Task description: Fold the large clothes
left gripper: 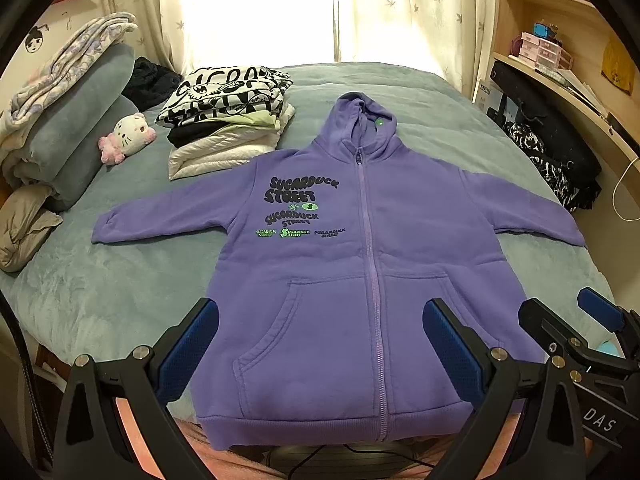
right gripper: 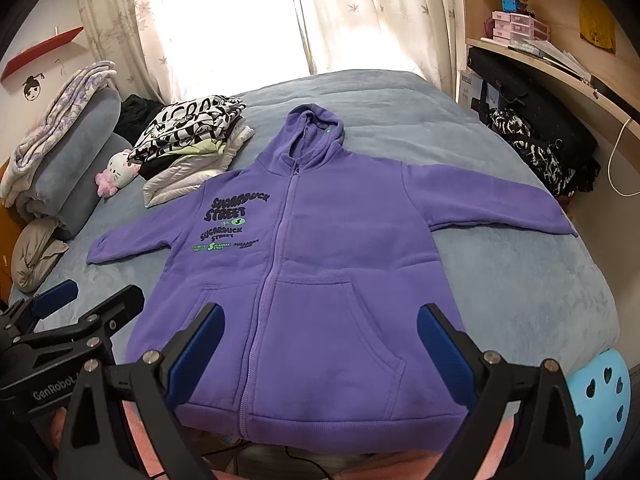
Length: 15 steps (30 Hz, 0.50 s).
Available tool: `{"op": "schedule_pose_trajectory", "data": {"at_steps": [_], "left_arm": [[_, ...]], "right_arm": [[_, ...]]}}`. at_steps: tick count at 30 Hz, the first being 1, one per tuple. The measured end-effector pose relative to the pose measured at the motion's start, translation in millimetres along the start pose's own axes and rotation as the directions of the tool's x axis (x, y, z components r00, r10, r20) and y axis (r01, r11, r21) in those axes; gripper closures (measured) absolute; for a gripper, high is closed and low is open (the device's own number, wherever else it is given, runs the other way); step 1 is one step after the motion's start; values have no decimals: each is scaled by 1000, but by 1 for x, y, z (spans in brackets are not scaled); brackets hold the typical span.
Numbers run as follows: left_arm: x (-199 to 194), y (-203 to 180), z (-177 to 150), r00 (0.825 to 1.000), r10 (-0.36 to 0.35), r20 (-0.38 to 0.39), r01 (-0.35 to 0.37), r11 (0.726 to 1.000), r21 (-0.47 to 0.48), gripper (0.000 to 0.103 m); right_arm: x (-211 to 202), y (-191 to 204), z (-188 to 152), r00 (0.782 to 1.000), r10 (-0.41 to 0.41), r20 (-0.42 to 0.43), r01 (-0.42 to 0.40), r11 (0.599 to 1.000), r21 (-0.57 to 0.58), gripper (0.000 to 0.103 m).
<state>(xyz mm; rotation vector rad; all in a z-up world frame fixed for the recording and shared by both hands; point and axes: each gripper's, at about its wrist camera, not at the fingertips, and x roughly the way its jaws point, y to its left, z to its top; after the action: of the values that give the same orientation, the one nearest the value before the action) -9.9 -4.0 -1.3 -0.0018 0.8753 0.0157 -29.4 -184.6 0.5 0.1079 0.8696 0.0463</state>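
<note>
hoodie: a purple zip-up hoodie (left gripper: 360,240) lies face up and flat on the bed (left gripper: 120,280), zip closed, hood pointing toward the curtains (left gripper: 260,8), both sleeves spread out to the sides, hem hanging just over the near edge of the mattress
print: dark and green "sugarduck street" lettering (left gripper: 294,208) sits on the chest panel left of the zip as seen from both cameras
left gripper: the left gripper (left gripper: 320,348) hovers above the lower half of the hoodie, its 2 blue-padded fingers (left gripper: 188,344) spread wide apart, holding nothing; whether it touches the fabric cannot be told
right gripper: the right gripper (right gripper: 320,348) hangs over the pocket area just beside the left one, its fingers (right gripper: 444,352) likewise spread wide, nothing between them
side by side: each tool shows at the edge of the other's view, the right one at the right in the left wrist view, the left one at the left in the right wrist view
folded pile: a stack of folded clothes (left gripper: 228,116) with a black-and-white patterned top layer rests just beyond the hoodie's left-hand sleeve
plush: a white and pink plush toy (left gripper: 128,136) lies near the stack, against rolled grey bedding (left gripper: 80,120)
bedside: dark patterned clothes (left gripper: 552,160) are heaped at the right edge of the bed below wooden shelves (left gripper: 560,40)
stool: a light blue stool (right gripper: 600,400) with heart-shaped holes stands by the near right corner of the bed
</note>
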Motion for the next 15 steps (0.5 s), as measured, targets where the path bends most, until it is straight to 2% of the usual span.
{"op": "schedule_pose_trajectory", "data": {"at_steps": [15], "left_arm": [[3, -2, 1, 1000, 2, -8, -2, 1000, -1, 3]], "right_arm": [[8, -10, 5, 1000, -3, -7, 3, 1000, 28, 5]]}}
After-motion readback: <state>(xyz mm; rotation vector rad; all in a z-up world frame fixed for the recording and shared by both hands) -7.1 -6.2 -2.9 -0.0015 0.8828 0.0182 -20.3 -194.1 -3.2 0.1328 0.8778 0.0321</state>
